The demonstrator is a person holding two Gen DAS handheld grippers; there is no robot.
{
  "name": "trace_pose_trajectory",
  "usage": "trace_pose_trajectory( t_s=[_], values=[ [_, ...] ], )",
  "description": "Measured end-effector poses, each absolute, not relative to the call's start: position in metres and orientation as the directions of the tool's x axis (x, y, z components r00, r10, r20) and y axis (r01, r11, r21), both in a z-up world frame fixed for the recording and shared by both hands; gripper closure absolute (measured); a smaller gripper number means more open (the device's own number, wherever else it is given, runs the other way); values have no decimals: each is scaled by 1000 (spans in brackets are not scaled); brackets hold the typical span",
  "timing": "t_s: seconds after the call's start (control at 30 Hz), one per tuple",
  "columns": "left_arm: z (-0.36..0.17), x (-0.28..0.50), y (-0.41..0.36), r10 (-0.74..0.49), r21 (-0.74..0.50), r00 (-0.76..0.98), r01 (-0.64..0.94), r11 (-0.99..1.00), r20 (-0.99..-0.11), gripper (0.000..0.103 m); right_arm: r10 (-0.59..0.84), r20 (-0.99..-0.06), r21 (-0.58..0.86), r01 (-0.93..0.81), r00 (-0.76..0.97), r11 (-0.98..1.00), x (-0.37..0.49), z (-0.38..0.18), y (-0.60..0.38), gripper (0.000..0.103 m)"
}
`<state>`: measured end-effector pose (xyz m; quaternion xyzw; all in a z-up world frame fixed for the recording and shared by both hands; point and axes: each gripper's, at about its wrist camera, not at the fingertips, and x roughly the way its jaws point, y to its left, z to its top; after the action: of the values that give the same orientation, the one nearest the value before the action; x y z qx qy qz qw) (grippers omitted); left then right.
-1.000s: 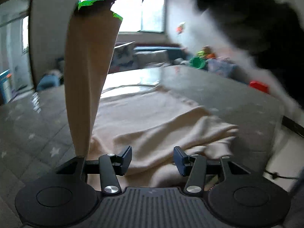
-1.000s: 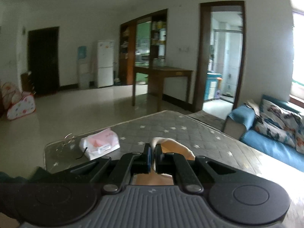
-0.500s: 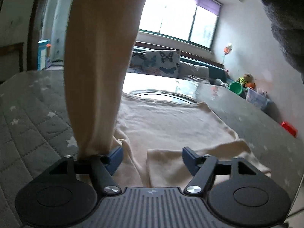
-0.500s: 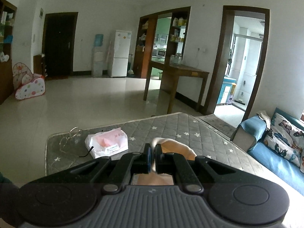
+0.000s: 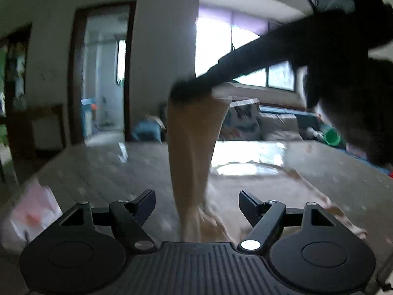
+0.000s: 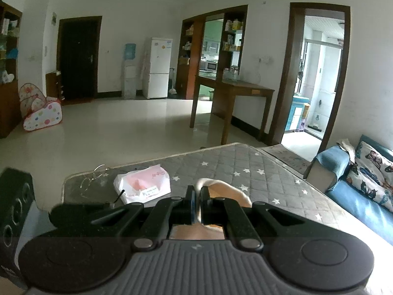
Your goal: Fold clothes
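A beige garment lies on a grey star-quilted mattress (image 6: pixel 258 169). In the left wrist view one sleeve (image 5: pixel 194 142) hangs taut from above, where my right gripper (image 5: pixel 189 89) pinches its end; the body of the garment (image 5: pixel 302 184) spreads blurred to the right. My left gripper (image 5: pixel 197 202) is open, its fingers either side of the sleeve's lower part, not touching it. In the right wrist view my right gripper (image 6: pixel 197 191) is shut on a fold of the beige fabric (image 6: pixel 228 191), held above the mattress.
A pink-and-white tissue pack (image 6: pixel 142 184) and a pair of glasses (image 6: pixel 93 175) lie near the mattress's far corner; the pack shows blurred at lower left (image 5: pixel 29 213). A blue sofa with cushions (image 6: pixel 363 184) runs along the right. The left wrist view is motion-blurred.
My left gripper has swung leftward and pulled back, so the hanging sleeve now sits between its open fingers instead of by the left one. The right gripper stays shut on the fabric, slightly higher.
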<state>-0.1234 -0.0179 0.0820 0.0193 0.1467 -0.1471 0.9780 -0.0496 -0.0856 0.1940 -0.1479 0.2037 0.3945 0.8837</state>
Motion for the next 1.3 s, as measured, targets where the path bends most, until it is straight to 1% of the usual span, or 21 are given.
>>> trace_pose_trajectory(
  t_s=[0.17, 0.23, 0.27, 0.3, 0.37, 0.43, 0.5, 0.57, 0.6, 0.67, 0.73, 0.8, 0.9, 1.03, 1.07, 1.1, 1.23, 1.3],
  values=[
    [88, -118, -34, -248, 87, 936, 276, 957, -249, 25, 644, -491, -92, -770, 586, 631, -49, 197, -79, 100],
    [88, -112, -41, -226, 123, 945, 260, 958, -239, 27, 647, -496, -85, -774, 579, 628, -48, 197, -76, 100],
    [88, -109, -41, -229, 116, 944, 261, 958, -237, 33, 649, -498, -84, -776, 576, 625, -48, 198, -75, 100],
    [88, -105, -39, -233, 101, 942, 263, 960, -241, 36, 650, -498, -84, -778, 574, 623, -48, 198, -74, 100],
    [88, -97, -35, -240, 67, 937, 265, 962, -253, 37, 654, -498, -83, -782, 569, 618, -46, 200, -72, 99],
    [88, -92, -29, -251, 48, 934, 271, 961, -256, 46, 660, -499, -80, -788, 562, 611, -44, 203, -69, 99],
    [88, -84, -21, -254, 16, 929, 268, 963, -270, 68, 672, -496, -67, -796, 550, 602, -39, 204, -65, 97],
    [85, -75, -9, -255, -34, 921, 257, 966, -294, 75, 675, -488, -55, -791, 554, 610, -34, 206, -63, 96],
    [83, -71, 1, -247, -66, 919, 238, 969, -307, 75, 678, -479, -45, -787, 557, 615, -33, 208, -66, 95],
    [78, -62, 22, -228, -131, 915, 194, 972, -334, 75, 683, -464, -31, -780, 565, 625, -32, 211, -72, 92],
    [71, -57, 42, -194, -169, 912, 140, 976, -361, 74, 673, -471, -19, -769, 570, 639, -30, 209, -84, 90],
    [60, -50, 63, -152, -198, 902, 76, 977, -404, 74, 648, -511, 1, -753, 565, 658, -23, 199, -96, 90],
    [46, -45, 88, -122, -237, 879, 11, 972, -460, 73, 582, -599, -4, -729, 550, 684, -14, 168, -107, 90],
    [36, -45, 111, -153, -299, 852, -4, 954, -500, 72, 500, -707, -17, -718, 501, 695, -7, 121, -115, 90],
    [35, -44, 115, -172, -320, 846, 1, 947, -505, 64, 485, -726, -21, -720, 488, 693, -7, 111, -116, 90],
    [35, -43, 115, -170, -323, 843, -5, 947, -510, 53, 473, -737, -29, -723, 482, 690, -9, 104, -116, 90],
    [36, -41, 112, -143, -313, 836, -36, 949, -530, 43, 459, -757, -28, -725, 465, 688, -12, 88, -114, 90],
    [37, -40, 111, -130, -308, 832, -52, 950, -539, 33, 441, -764, -41, -718, 471, 695, -14, 82, -114, 90]
  ],
)
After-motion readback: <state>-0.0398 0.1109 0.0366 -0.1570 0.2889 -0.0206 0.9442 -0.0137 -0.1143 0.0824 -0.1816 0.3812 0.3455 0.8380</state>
